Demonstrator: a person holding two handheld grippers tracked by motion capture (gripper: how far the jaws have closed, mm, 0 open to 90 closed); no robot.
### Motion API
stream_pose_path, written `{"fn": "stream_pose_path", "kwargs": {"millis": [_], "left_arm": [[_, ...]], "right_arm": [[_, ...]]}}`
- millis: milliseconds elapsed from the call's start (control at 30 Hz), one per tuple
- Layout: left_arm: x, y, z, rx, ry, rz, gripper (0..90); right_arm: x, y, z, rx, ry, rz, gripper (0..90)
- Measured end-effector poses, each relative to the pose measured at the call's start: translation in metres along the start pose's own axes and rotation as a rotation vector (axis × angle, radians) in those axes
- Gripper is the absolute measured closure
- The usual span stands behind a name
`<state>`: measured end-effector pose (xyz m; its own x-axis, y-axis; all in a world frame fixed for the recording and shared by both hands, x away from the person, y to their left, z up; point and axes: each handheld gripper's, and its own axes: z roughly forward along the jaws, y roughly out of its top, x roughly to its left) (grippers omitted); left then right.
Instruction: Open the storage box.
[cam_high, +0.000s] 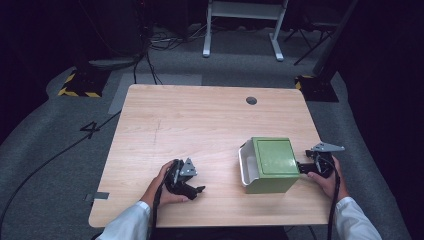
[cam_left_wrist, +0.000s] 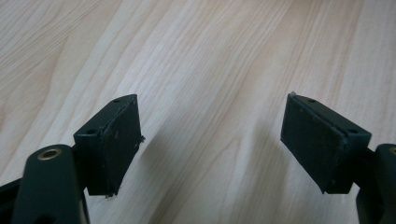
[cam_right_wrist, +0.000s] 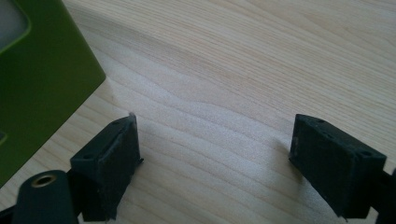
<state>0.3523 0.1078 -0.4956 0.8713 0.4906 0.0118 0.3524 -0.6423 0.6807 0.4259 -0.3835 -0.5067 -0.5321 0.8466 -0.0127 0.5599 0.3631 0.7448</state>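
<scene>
The green box (cam_high: 272, 164) stands on the right half of the desk (cam_high: 200, 125), near the person's edge, and a white tray-like part (cam_high: 246, 167) sticks out from its left side. The right hand-held gripper (cam_high: 306, 167) is just beside the box's right wall — very near, but I cannot tell from above if it touches. In the right gripper view the green wall (cam_right_wrist: 44, 84) is at the left, outside the left pad (cam_right_wrist: 116, 158), so the box is not between the jaws; both jaws are spread wide with only bare wood between them.

The left hand-held gripper (cam_high: 192, 187) rests well apart from the box, on the left of it, with its tip pointing toward the box. Its jaws are also spread wide over the wood, holding nothing (cam_left_wrist: 212, 149).

The box looks nearly square from above, a little longer from front to back. The right hand is clearly the nearer one, and I judge that to take the box it must shift so the wall comes between the pads.

The desk is light wood with a small round hole (cam_high: 251, 100) near the far edge. Around it is grey carpet (cam_high: 50, 150), cables, and a white frame (cam_high: 245, 25) in a dark room.
</scene>
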Motion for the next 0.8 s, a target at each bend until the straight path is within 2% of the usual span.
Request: {"fn": "stream_pose_path", "kwargs": {"millis": [167, 233, 500, 733, 800], "left_arm": [[-0.005, 0.014, 0.004, -0.018, -0.056, 0.031, 18.8], [-0.006, 0.019, 0.005, -0.036, -0.079, 0.026, 18.3], [-0.016, 0.045, 0.01, -0.061, -0.091, 0.084, 17.6], [-0.027, 0.066, 0.018, -0.09, -0.128, 0.131, 17.3], [-0.03, 0.071, 0.02, -0.092, -0.152, 0.141, 17.1]], "right_arm": [[0.0, 0.0, 0.0, 0.0, 0.002, -0.001, 15.8], [0.0, 0.0, 0.0, 0.001, 0.003, -0.001, 15.8], [0.0, 0.0, 0.0, 0.001, 0.004, -0.001, 15.8], [0.0, 0.0, 0.0, 0.001, 0.004, -0.001, 15.8], [0.0, 0.0, 0.0, 0.001, 0.004, -0.001, 15.8]]}}
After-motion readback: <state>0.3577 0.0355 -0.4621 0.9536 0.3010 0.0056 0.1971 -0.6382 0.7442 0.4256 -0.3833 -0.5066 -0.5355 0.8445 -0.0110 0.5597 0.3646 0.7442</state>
